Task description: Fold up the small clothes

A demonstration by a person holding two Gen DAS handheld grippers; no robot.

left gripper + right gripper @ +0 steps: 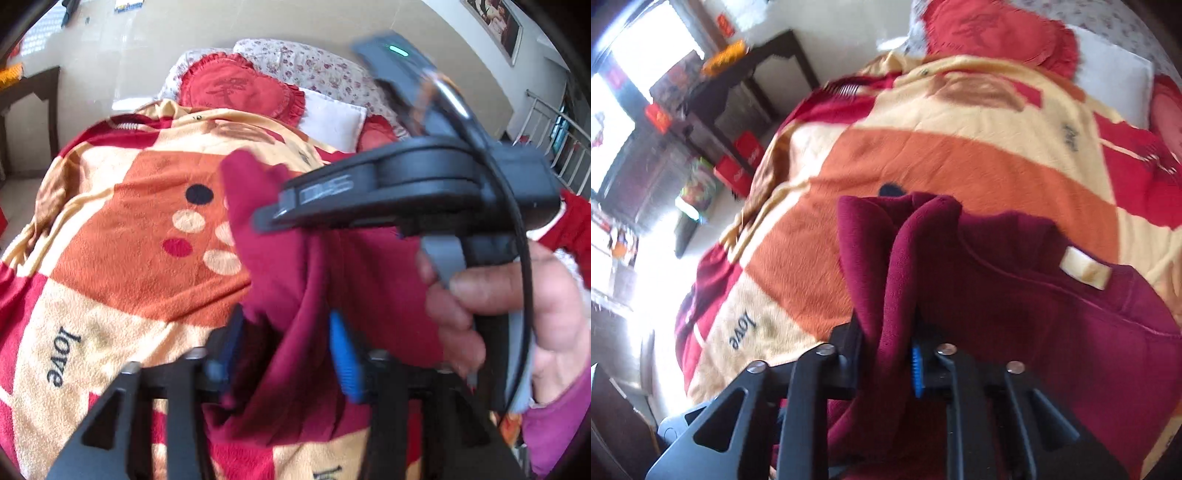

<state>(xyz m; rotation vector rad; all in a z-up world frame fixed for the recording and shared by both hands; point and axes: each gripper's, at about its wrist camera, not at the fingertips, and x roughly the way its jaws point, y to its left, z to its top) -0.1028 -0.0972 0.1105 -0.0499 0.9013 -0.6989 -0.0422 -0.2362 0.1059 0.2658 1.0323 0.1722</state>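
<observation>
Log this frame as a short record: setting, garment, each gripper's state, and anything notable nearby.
setting: bed covered by a checked orange, cream and red blanket printed with "love"
garment: dark red fleece top, cream neck label, lifted and bunched
left gripper: fabric between its blue pads, closure unclear
right gripper: shut on a fold of the garment
nearby: red heart cushion, white pillow, dark side table

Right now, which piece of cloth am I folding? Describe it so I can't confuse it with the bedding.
On the bed's orange, cream and red "love" blanket, the garment is plain dark maroon fleece bunched in both grippers. Unlike the patterned blanket and red heart cushion, it is one solid colour with a small cream label.
</observation>
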